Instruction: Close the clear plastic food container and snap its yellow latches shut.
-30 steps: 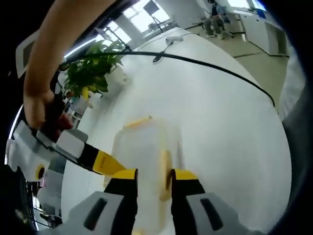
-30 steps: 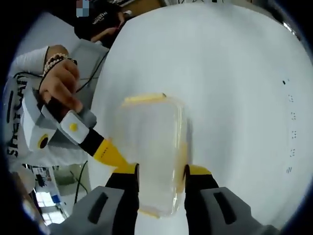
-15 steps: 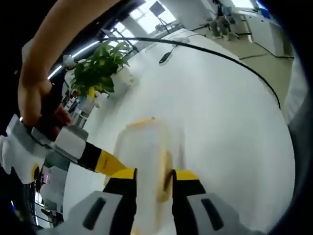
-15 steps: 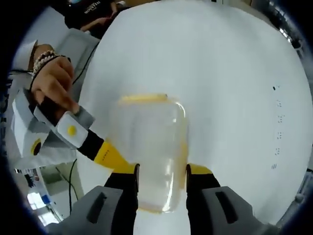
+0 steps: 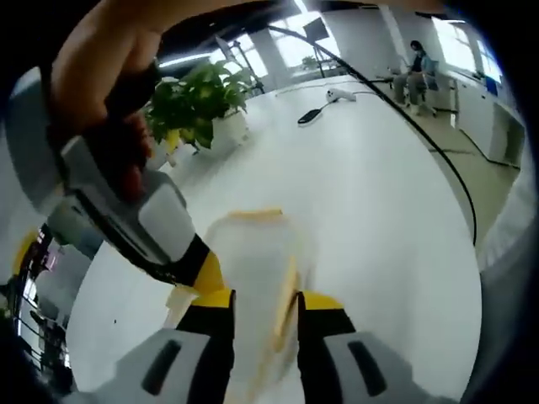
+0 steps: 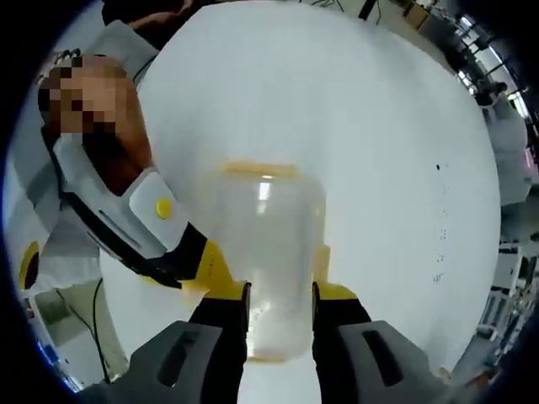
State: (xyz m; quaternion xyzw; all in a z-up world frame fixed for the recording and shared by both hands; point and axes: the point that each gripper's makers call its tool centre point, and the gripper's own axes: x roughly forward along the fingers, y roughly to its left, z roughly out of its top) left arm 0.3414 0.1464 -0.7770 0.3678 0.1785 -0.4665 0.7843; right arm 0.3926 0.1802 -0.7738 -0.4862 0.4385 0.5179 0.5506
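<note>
The clear plastic container (image 5: 253, 252) stands between the jaws of my left gripper (image 5: 264, 310), which is shut on it. One yellow latch (image 5: 285, 305) lies along the container's right side by the jaws, and another yellow latch (image 5: 257, 215) sits at its far end. My right gripper (image 5: 139, 215) comes in from the left, its yellow tip against the container's side. In the right gripper view the container (image 6: 268, 231) is pinched between the jaws of my right gripper (image 6: 280, 305), with a yellow latch (image 6: 257, 168) at its far end. My left gripper (image 6: 143, 223) touches its left side.
The container is over a big white round table (image 6: 387, 126). A potted plant (image 5: 198, 105) stands at the table's far edge, a black cable (image 5: 421, 135) runs across it, and a small dark device (image 5: 310, 115) lies far off. A person's hand (image 5: 101, 59) holds the gripper at the left.
Both views have tilted and swung, so the cameras moved. The other gripper now looms larger and closer in each view. The right gripper's jaws stand slightly narrower on the container.
</note>
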